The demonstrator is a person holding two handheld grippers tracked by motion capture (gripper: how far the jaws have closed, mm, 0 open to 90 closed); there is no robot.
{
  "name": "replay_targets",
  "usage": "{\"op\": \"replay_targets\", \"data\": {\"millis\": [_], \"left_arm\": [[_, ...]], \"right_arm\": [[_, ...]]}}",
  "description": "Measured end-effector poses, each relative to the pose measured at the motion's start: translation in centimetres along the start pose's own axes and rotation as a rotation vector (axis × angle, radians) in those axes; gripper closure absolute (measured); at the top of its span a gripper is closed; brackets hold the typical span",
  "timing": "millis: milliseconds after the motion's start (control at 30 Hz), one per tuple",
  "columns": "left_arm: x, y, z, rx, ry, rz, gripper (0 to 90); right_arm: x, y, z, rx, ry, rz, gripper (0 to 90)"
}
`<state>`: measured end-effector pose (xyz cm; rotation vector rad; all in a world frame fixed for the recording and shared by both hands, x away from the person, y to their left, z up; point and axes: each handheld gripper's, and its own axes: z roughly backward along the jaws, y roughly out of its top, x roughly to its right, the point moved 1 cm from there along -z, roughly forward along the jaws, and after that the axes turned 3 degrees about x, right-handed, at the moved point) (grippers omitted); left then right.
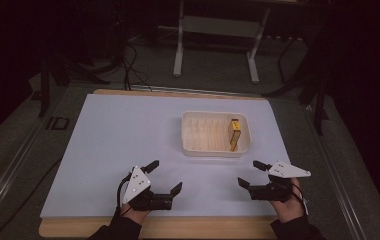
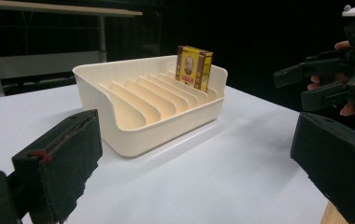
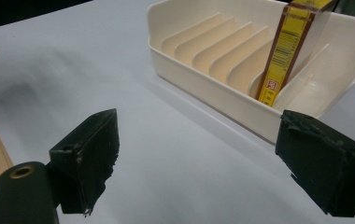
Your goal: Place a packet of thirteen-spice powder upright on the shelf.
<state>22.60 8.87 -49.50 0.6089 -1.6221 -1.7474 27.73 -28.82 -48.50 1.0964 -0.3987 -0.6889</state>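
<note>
1. Both tools sit near the front edge of the counter (image 1: 103, 150), jaws spread wide, nothing held. Left tool (image 1: 166, 175), right tool (image 1: 246, 173).
2. Your target looks like the yellow box (image 1: 234, 134), standing upright in the cream slotted tray (image 1: 193, 148). It occupies a slot toward the tray's right end as seen from the high view.
3. Key relation: the box lies ahead of both tools, farther from you on the counter, and right of centre. Right tool is nearer, and the tray's front wall stands between it and the box; left tool is farther off to the side.
4. Box long axis is vertical: it rises above the tray rim, seen in the left gripper view (image 2: 194, 66). Its thin yellow edge faces the right tool (image 3: 285, 51), broad faces lie parallel to the dividers.
5. Judgement: take it with the right tool, from above the rim, jaws across the thin dimension.
6. Counts: one box, one tray, two tools, one counter. Tray has a row of dividers; remaining slots look empty, though the exact slot count is hard to tell.
7. Left tool's view also shows the right tool farther off (image 2: 301, 84), held in a hand, apart from the tray.
</note>
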Motion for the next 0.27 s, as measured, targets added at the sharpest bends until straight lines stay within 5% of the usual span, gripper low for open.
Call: {"op": "replay_targets", "data": {"millis": [267], "left_arm": [[-0.1,-0.08,0.05,-0.003,0.003,-0.003,3.3]], "right_arm": [[0.25,-0.5,-0.44,-0.027,-0.013,0.018,13.4]]}}
